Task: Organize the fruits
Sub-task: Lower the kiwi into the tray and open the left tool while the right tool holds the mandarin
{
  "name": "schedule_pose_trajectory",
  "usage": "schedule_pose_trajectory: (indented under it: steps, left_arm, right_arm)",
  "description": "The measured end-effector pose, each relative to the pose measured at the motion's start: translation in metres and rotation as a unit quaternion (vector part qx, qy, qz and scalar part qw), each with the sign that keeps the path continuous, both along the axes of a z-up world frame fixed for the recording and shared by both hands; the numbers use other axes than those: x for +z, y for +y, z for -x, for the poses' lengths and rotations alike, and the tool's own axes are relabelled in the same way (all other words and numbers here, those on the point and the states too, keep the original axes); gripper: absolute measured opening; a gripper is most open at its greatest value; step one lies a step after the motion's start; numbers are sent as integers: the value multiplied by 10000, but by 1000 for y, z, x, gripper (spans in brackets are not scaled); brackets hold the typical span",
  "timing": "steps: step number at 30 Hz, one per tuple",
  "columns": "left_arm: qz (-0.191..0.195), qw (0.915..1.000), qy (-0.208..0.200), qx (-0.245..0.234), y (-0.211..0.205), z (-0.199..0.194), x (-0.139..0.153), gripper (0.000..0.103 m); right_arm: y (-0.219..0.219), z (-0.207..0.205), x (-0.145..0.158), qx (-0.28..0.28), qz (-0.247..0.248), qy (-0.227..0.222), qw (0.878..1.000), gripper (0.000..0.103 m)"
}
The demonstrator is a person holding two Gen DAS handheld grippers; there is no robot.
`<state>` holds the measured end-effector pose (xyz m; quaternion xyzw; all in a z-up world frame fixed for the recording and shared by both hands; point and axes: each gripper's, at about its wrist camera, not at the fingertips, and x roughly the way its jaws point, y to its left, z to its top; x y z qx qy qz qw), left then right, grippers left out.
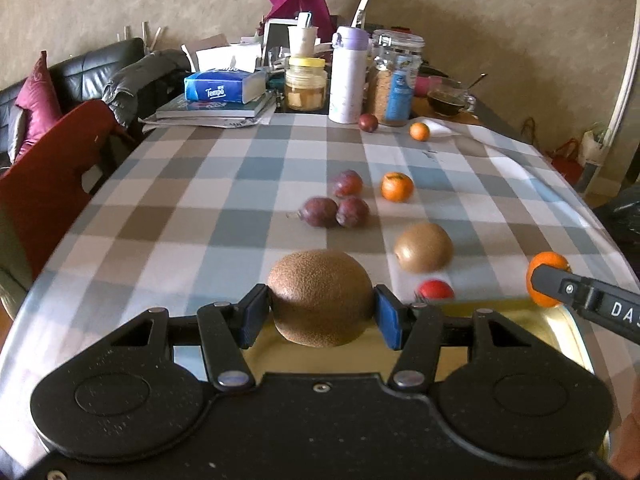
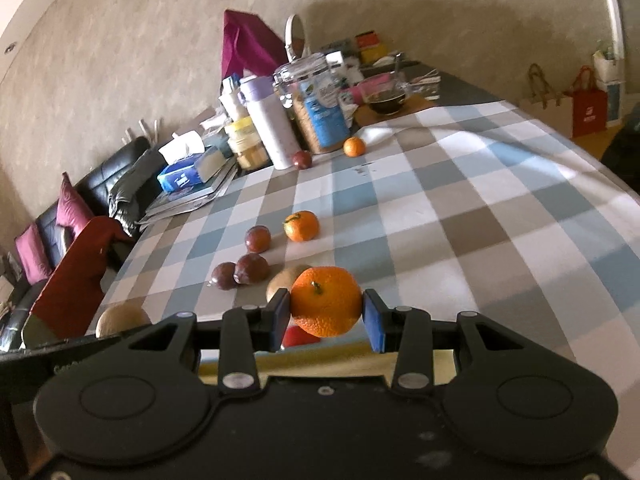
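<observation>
"Tempo" reads white on the blue tissue pack (image 1: 224, 89) atop the stacked books. My left gripper (image 1: 321, 314) clamps a fuzzy brown kiwi (image 1: 320, 296); my right gripper (image 2: 326, 314) clamps a dimpled orange mandarin (image 2: 326, 301), both over the yellow metal tray (image 1: 560, 332). On the checked tablecloth (image 1: 200, 208) lie four dark purple passion fruits (image 1: 319, 211), two mandarins (image 1: 396, 187), one kiwi (image 1: 423, 247).

kiwis 2: one (image 1: 322, 298) between the left jaws, one (image 1: 423, 247) ahead | mandarins 4: one (image 2: 326, 301) between the right jaws, three beyond | purple plums 4, all ahead | red fruit (image 1: 436, 290) 1, just ahead
</observation>
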<state>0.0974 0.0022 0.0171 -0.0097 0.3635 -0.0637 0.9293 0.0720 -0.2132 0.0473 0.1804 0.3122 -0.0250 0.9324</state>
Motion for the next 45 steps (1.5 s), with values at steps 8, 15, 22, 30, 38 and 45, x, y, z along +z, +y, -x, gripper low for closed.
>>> schedule_pose_trajectory:
  steps: [8,15,22,30,38,45]
  left_arm:
    - [265,9993,-211,150,3,29,-25,61]
    - [18,9987,-474,201,3,31,-40,61]
    - [-72,9989,-409,201,2,28,-39,61]
    - [27,9997,-185,157,6,16,-37,61]
    - [-665,9930,-980,49,-12,26,-27,59]
    - [-433,9953,-786,-355,-19,29,-30,59]
  right_arm:
    - [5,55,-12,-270,389,-649,9968,42]
    - [4,67,-28,-410,516,-882,9939,42]
    - [11,59,-35,-218,735,-794,9939,42]
    - [6,50,-33,-221,828,-805,9931,42]
    - [-14,37,-38,-343,188,-567,9976,42]
    - [-12,36,-38,-212,188,-498,9984,42]
